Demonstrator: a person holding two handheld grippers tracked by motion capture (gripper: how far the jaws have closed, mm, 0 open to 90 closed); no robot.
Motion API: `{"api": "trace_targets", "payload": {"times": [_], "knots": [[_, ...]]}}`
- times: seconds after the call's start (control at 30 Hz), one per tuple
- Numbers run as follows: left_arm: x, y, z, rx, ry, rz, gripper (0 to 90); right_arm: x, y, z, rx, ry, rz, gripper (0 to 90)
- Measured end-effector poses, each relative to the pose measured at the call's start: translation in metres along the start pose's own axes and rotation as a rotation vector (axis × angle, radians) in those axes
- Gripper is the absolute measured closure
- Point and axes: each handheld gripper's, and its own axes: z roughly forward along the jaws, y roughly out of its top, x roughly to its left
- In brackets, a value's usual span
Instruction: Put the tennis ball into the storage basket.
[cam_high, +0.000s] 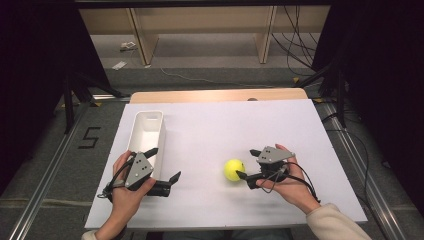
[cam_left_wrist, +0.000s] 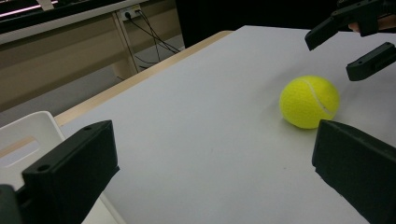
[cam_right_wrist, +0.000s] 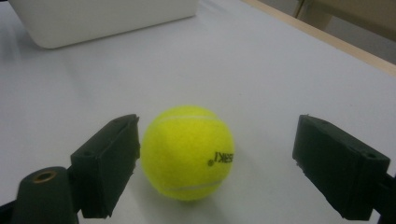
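Between the right gripper's (cam_right_wrist: 217, 163) spread fingers — a tennis ball (cam_right_wrist: 187, 151), black lettering unreadable.

— What do we see past our jaws?
— They stand wide apart; a yellow ball (cam_left_wrist: 309, 101) rests on the white table (cam_left_wrist: 205, 121).
— And beyond?
— The right gripper (cam_left_wrist: 351, 45), spread, near the ball. A white bin (cam_left_wrist: 28, 135) sits at our left.

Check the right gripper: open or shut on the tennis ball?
Open. In the right gripper view, the right gripper has its jaws spread either side of the tennis ball; a clear gap shows beside one jaw, so nothing is clamped.
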Motion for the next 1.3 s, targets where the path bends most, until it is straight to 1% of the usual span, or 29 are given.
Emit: {"api": "trace_targets", "payload": {"times": [0.27, 0.47, 0.5, 0.57, 0.77, 0.83, 1.1, 1.3], "knots": [[0.000, 0.000, 0.000, -0.001, 0.001, -0.002, 0.0, 0.006, 0.002, 0.012, 0.024, 0.023, -0.007, 15.5], [0.000, 0.000, 0.000, -0.001, 0.001, -0.002, 0.0, 0.007, 0.001, 0.020, 0.046, 0.023, -0.007, 15.5], [0.000, 0.000, 0.000, 0.000, 0.002, -0.001, 0.0, 0.008, 0.001, 0.022, 0.050, 0.026, -0.001, 15.4], [0.000, 0.000, 0.000, -0.001, 0.002, -0.002, 0.0, 0.008, 0.001, 0.025, 0.052, 0.028, -0.004, 15.4], [0.001, 0.000, -0.001, -0.002, 0.003, -0.002, 0.0, 0.012, 0.001, 0.034, 0.080, 0.038, -0.008, 15.3], [0.001, 0.000, -0.001, -0.003, 0.003, -0.002, 0.0, 0.012, 0.001, 0.036, 0.084, 0.040, -0.013, 15.2], [0.000, 0.000, 0.000, -0.001, 0.000, -0.003, 0.0, 0.013, -0.002, 0.044, 0.115, 0.051, -0.003, 15.2], [0.001, 0.000, 0.000, 0.001, -0.001, -0.003, 0.0, 0.015, -0.003, 0.052, 0.133, 0.058, -0.014, 15.1]]}}
